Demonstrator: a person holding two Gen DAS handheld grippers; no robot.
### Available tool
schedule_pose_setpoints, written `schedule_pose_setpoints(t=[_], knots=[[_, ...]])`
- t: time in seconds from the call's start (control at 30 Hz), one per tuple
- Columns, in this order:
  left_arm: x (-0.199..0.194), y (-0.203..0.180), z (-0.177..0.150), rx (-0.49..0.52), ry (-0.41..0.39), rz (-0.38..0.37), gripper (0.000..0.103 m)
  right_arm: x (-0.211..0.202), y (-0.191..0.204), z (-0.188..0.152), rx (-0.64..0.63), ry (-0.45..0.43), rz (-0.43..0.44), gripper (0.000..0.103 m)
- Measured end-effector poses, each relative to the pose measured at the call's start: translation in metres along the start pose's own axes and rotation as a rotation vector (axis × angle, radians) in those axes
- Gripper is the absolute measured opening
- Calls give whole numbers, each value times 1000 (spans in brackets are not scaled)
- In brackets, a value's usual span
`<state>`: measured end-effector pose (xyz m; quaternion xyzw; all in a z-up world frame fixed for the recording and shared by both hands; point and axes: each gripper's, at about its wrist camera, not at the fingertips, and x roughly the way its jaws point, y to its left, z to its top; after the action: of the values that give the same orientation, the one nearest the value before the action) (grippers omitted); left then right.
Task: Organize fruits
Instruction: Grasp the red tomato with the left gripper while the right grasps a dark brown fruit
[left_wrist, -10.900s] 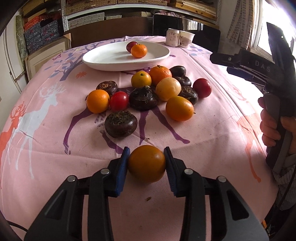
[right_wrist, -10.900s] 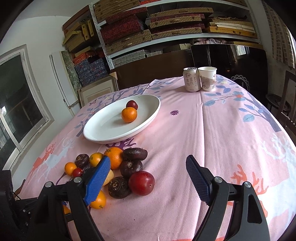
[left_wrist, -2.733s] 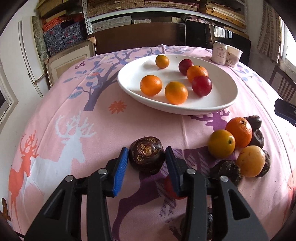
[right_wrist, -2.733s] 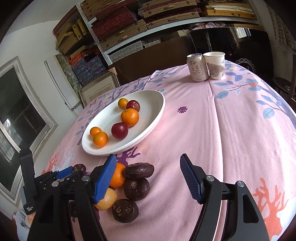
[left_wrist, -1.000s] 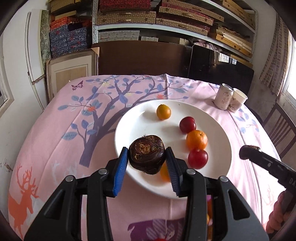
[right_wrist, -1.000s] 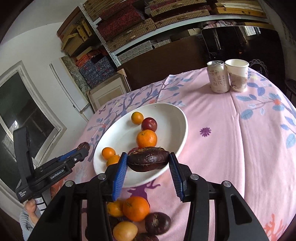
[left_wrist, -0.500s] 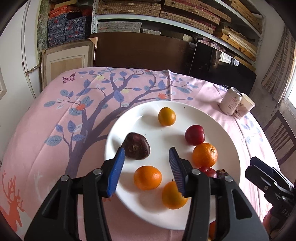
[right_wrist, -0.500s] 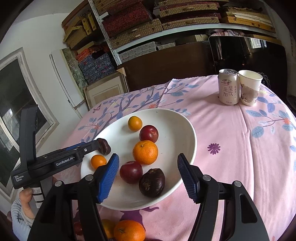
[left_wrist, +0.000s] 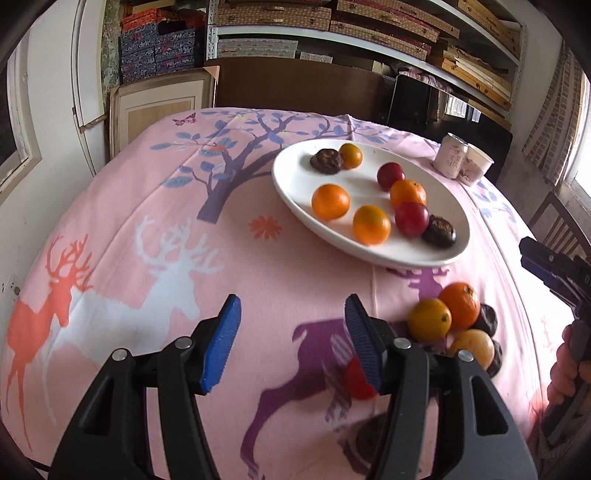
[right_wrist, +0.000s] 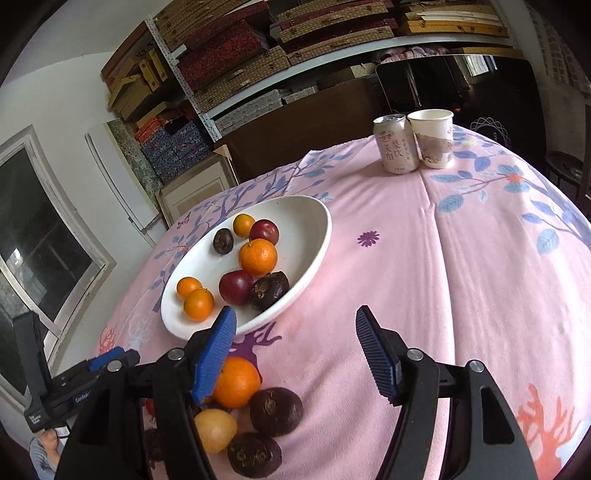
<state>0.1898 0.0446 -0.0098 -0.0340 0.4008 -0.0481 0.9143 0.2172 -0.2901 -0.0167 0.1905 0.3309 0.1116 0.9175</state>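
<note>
The white plate (right_wrist: 314, 254) on the pink-clothed surface (right_wrist: 461, 280) holds eight fruits: four oranges, two red plums and two dark, wrinkled brown ones. More fruit (right_wrist: 236, 382) lies loose just before it. Both the left tongs (left_wrist: 291, 339) and right tongs (right_wrist: 295, 350) have just been opening and stand wide with nothing between them.

The drink can (right_wrist: 395, 144) far beyond the tongs bore Chinese characters, too small to read; nothing else was legible.

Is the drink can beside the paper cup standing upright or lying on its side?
Upright. The drink can stands on its base on the pink tablecloth, top rim upward, beside the paper cup.
</note>
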Motion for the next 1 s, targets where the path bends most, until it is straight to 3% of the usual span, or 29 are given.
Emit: schedule_pose_setpoints(t=[0.2, 0.43, 0.57, 0.9, 1.0], knots=[[-11, -18, -27, 88, 12, -60, 57, -10, -12, -3, 54, -15, 12, 73], [1, -38, -35, 171, 48, -40, 57, -10, -6, -3, 35, -1, 27, 73], [8, -44, -38, 202, 77, -52, 42, -9, -4, -4, 27, 5, 25, 73], [17, -55, -39, 243, 96, -76, 27, -6, -1, -7, 10, 20, 22, 73], [16, -55, -38, 239, 90, -65, 27, -2, 5, -9, -16, 38, 42, 73]])
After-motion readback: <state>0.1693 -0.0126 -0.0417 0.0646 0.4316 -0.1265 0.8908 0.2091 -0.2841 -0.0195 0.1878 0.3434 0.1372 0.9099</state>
